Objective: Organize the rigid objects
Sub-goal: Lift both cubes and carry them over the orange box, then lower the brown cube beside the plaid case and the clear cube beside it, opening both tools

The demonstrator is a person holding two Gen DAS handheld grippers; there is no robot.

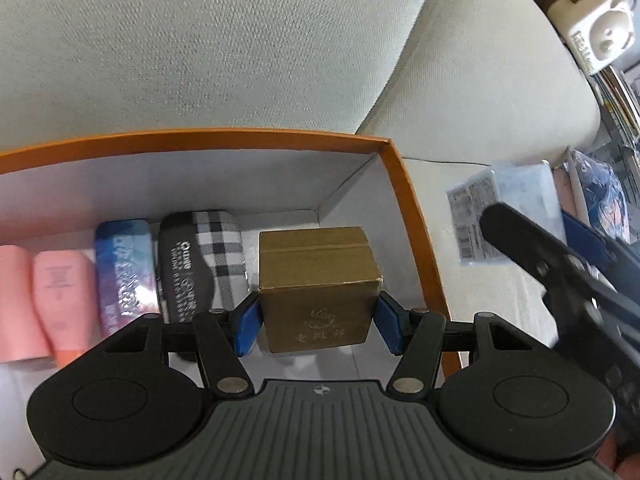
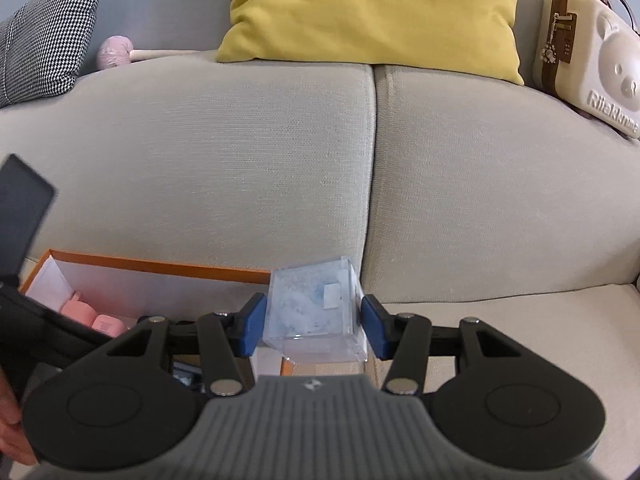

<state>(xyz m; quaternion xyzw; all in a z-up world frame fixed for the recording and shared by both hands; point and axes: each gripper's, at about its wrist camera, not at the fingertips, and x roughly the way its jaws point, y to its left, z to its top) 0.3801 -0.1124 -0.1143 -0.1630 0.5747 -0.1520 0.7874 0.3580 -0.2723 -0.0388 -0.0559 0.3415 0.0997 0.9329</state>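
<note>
Two boxes held over an orange tray on a sofa.

Left gripper (image 1: 318, 326), jaws pressed on a gold box (image 1: 318, 286) at lower centre of the left view, inside the tray (image 1: 416, 216) near its right corner; beside it, to the left, a plaid case (image 1: 200, 260), a blue tin (image 1: 124, 268) and pink tubes (image 1: 60, 300). Right gripper (image 2: 314, 326), jaws closed on a clear box (image 2: 314, 312) at lower centre of the right view, above the tray's right edge. Yellow pillow (image 2: 372, 12) at top, bear case (image 2: 592, 60) at upper right.
</note>
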